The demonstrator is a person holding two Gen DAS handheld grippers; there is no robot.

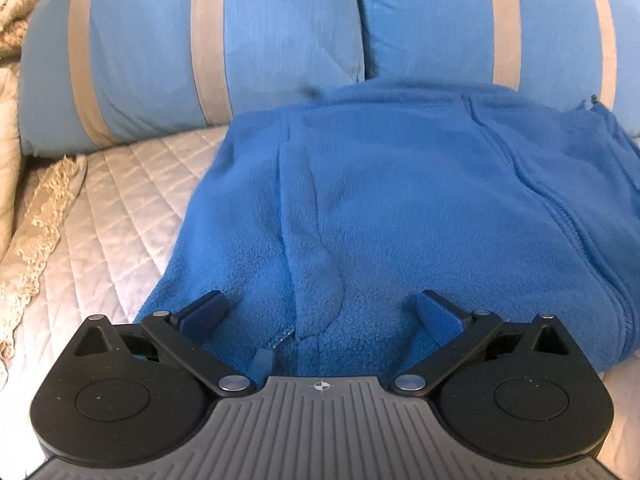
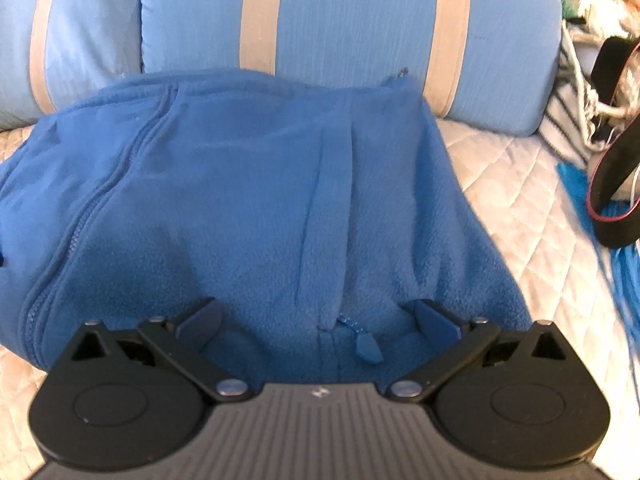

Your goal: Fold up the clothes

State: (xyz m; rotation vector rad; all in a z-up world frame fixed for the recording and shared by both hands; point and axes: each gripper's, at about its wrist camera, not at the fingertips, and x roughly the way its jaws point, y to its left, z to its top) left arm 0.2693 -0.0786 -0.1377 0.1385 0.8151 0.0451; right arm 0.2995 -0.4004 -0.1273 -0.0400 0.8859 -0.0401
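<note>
A quilted pale bedspread (image 1: 120,200) covers the bed here, and on it lies the blue fleece jacket (image 1: 400,200), spread flat straight ahead of both tools, its main zipper (image 2: 84,216) running up the middle between the two views. Left gripper (image 1: 320,316) sits at the near hem with its jaws spread wide, fleece bunched between them but nothing pinched; a pocket zipper pull (image 1: 260,360) lies just ahead of its base. Right gripper (image 2: 318,318) matches it, jaws spread at the hem, another small pull tab (image 2: 370,348) between its fingers. Beyond the jacket, two light-blue pillows (image 2: 340,20) with tan stripes. Far right of the right tool, a black strap (image 2: 612,200).
</note>
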